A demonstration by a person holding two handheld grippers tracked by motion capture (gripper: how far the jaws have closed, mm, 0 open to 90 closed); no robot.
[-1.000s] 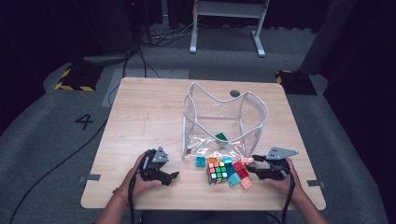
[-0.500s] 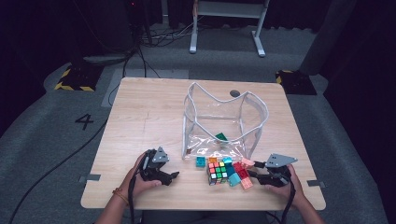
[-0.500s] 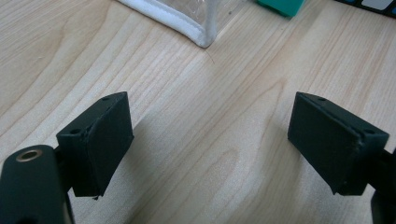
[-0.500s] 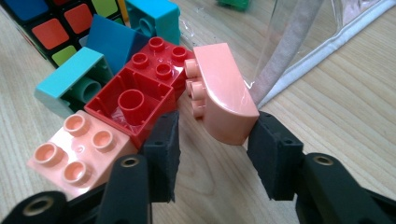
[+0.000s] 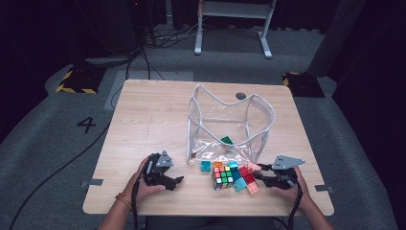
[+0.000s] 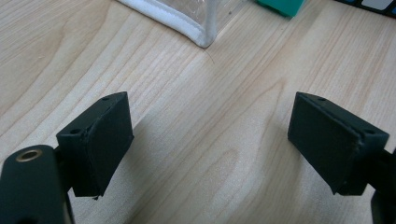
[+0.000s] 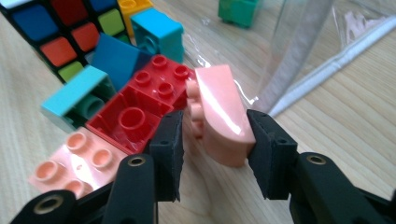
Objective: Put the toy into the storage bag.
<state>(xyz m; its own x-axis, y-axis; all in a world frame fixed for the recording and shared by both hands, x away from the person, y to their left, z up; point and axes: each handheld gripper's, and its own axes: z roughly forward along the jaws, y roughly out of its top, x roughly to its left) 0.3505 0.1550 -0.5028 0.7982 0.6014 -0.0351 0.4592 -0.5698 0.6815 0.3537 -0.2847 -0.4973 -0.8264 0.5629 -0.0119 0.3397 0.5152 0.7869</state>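
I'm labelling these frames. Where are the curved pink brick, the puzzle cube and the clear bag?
curved pink brick (image 7: 224, 116), right gripper view, its glossy curved top.
puzzle cube (image 5: 222, 177), high view, its top face.
clear bag (image 5: 261, 109), high view, its white rim.

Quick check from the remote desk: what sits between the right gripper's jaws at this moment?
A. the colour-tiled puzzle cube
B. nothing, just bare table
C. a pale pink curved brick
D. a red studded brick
C: in the right gripper view the right gripper has its pads against both sides of the pale pink curved brick, its jaws having just been closing on it, while the red brick lies beside them.
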